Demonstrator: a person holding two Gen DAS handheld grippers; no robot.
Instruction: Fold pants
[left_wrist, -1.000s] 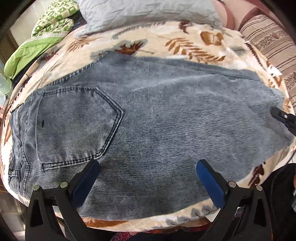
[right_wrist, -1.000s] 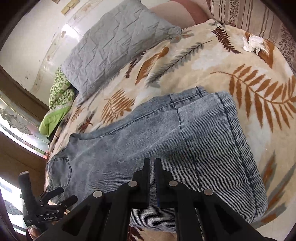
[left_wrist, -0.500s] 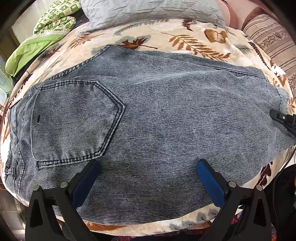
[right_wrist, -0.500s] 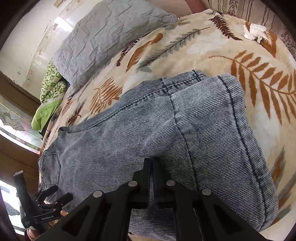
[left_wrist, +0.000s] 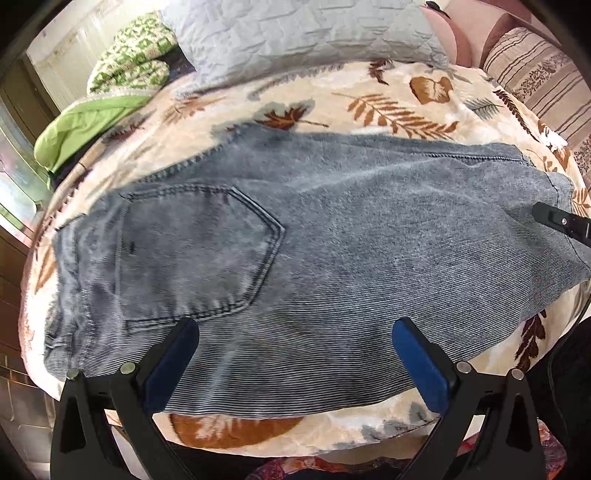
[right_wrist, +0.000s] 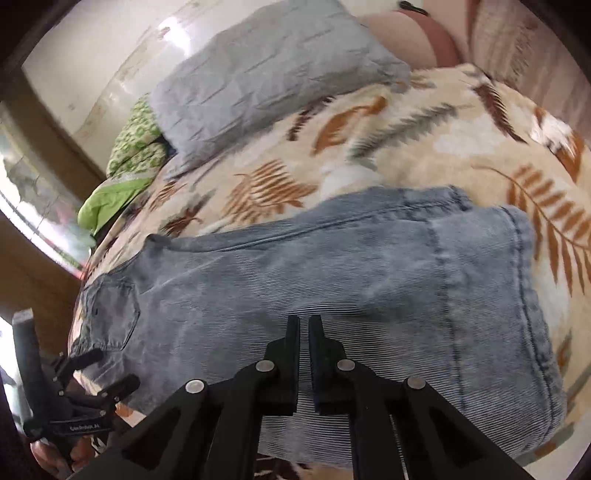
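Grey-blue jeans (left_wrist: 332, 240) lie folded lengthwise on a leaf-patterned blanket (left_wrist: 388, 96), back pocket (left_wrist: 199, 251) up, waist to the left. My left gripper (left_wrist: 295, 326) hovers open over the jeans' near edge, its blue pads wide apart and empty. In the right wrist view the jeans (right_wrist: 332, 266) run from the pocket at the left to the folded leg end at the right. My right gripper (right_wrist: 304, 323) is shut above the near middle of the cloth, with nothing caught between its fingers. Its tip (left_wrist: 561, 221) shows at the right edge of the left wrist view.
A grey quilted pillow (left_wrist: 295, 33) lies at the head of the bed, a green patterned quilt (left_wrist: 92, 118) to its left, and a striped cushion (left_wrist: 535, 74) at the far right. The bed's near edge runs just below the jeans. A hand (right_wrist: 48, 458) holds the left gripper's handle.
Both views have drawn back a little from the jeans and the right view has rolled. The jeans lie as before. The left jaws stay wide, the right ones stay shut.
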